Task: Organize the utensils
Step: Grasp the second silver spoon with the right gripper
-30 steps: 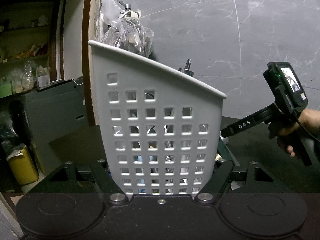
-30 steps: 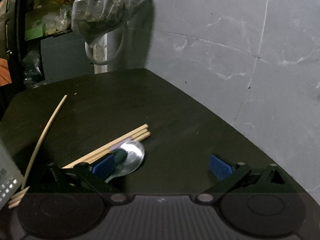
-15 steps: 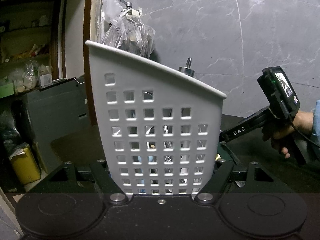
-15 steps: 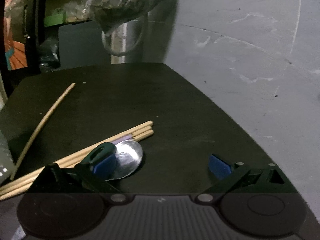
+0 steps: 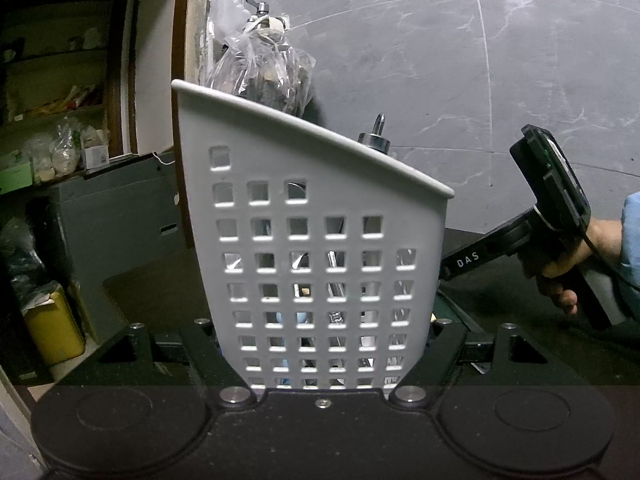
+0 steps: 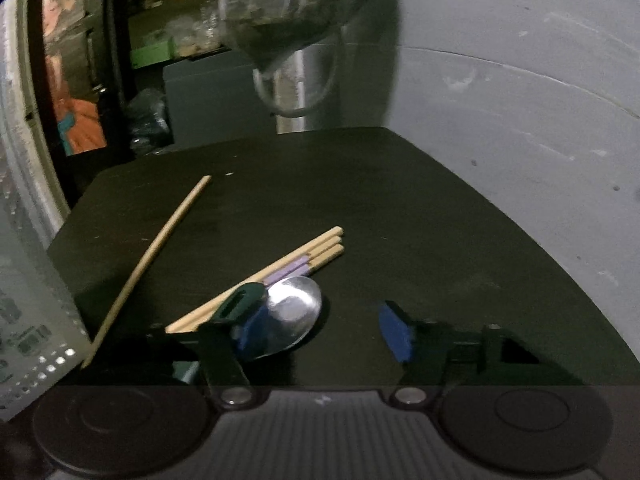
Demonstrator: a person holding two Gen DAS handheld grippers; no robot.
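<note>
Left wrist view: the left hand-held gripper point(image 5: 320, 354) is clamped on a white perforated caddy point(image 5: 312, 240), which stands upright between its fingers; metal utensil handles show through the holes and above the rim. At 3 o'clock, a person's hand point(image 5: 568, 268) holds the right hand-held gripper.

Right wrist view: the right hand-held gripper point(image 6: 320, 328) is closing, its blue pads not yet pressing anything. A metal spoon point(image 6: 294, 312) lies on the dark counter point(image 6: 400, 208) just inside its left finger. Wooden chopsticks point(image 6: 320, 250) touch the spoon at 12 o'clock. A lone chopstick point(image 6: 160, 240) lies apart at 10 o'clock. A plastic bag point(image 6: 288, 8) hangs beyond.
</note>
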